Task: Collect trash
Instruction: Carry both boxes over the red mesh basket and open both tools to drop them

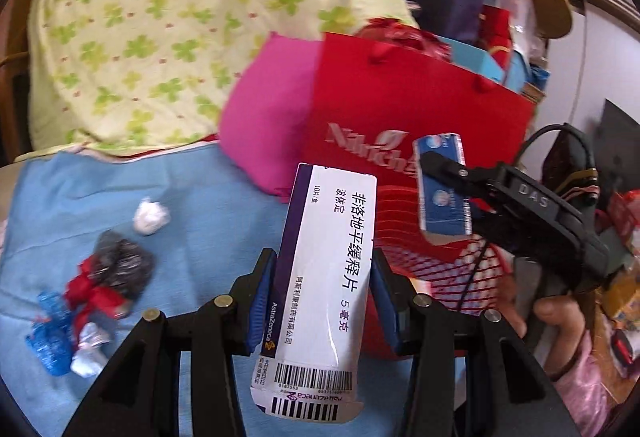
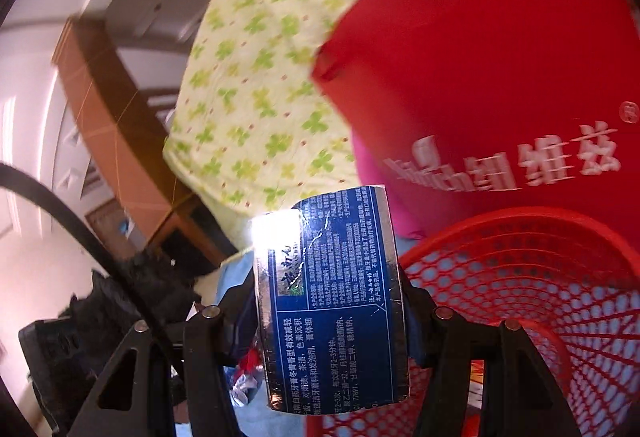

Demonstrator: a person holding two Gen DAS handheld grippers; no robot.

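The left tongs (image 1: pixel 324 301) are clamped on a white medicine carton (image 1: pixel 320 277), the blue pads pressing its two long sides about midway along. It stands roughly upright between them, barcode end nearest the camera and the far end poking well beyond the tips. It looks like thin, empty card: very light, stiff along its length but easy to crush, so a side pinch near the middle suits it, and it should drop cleanly once let go.

The right tongs (image 2: pixel 332 301) hold a blue toothpaste box (image 2: pixel 332 297) the same way, pads on its two edges. Its glossy face is creased and catches glare, so I judge it a flattened, slippery sleeve that could slide if the pinch loosens.

Just beyond and below the right tongs opens the red mesh basket (image 2: pixel 520 297), its rim close beneath the box; from the left wrist view it sits just past the carton, to the right.

To the left of the left tongs, on the blue cloth (image 1: pixel 200 205), lie soft scraps well apart from both: a white paper wad (image 1: pixel 150 217), a dark and red wrapper bundle (image 1: pixel 112 277) and blue crinkled plastic (image 1: pixel 50 333). These would squash, so pinch their bulk.

Farther off stands a red gift bag (image 1: pixel 400 109).
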